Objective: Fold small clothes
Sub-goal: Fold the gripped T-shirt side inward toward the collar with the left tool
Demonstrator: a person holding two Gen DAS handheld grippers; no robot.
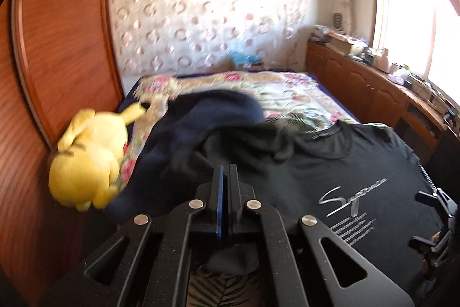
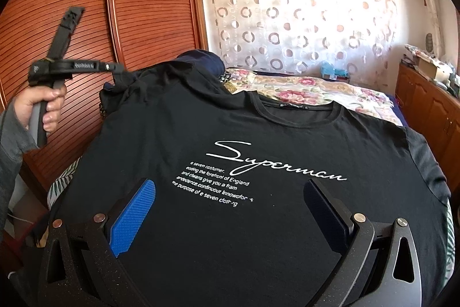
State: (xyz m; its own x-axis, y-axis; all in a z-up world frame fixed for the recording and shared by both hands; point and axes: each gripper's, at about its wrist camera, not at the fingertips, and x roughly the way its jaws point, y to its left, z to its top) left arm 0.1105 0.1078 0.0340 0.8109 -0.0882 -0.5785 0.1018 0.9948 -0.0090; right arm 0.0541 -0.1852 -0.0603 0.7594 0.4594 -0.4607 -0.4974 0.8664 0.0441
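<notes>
A black T-shirt (image 2: pixel 258 134) with white "Superman" print lies flat, front up, on the bed. My right gripper (image 2: pixel 230 192) hovers over its lower chest, open wide, with the blue-padded fingers (image 2: pixel 135 209) on either side of the print and nothing between them. A person's hand holds my left gripper (image 2: pixel 113 67) at the shirt's left sleeve (image 2: pixel 129 82), which is bunched and drawn up to its tip. In the left wrist view the left gripper (image 1: pixel 226 170) is shut, with the black sleeve fabric (image 1: pixel 230 148) gathered at its tips.
A yellow plush toy (image 1: pixel 86 163) lies at the bed's left edge against the wooden wardrobe (image 2: pixel 129 5). A dark navy garment (image 1: pixel 207 111) sits beyond the shirt on the floral bedspread (image 1: pixel 287 97). A cluttered wooden cabinet (image 1: pixel 373 88) runs along the right.
</notes>
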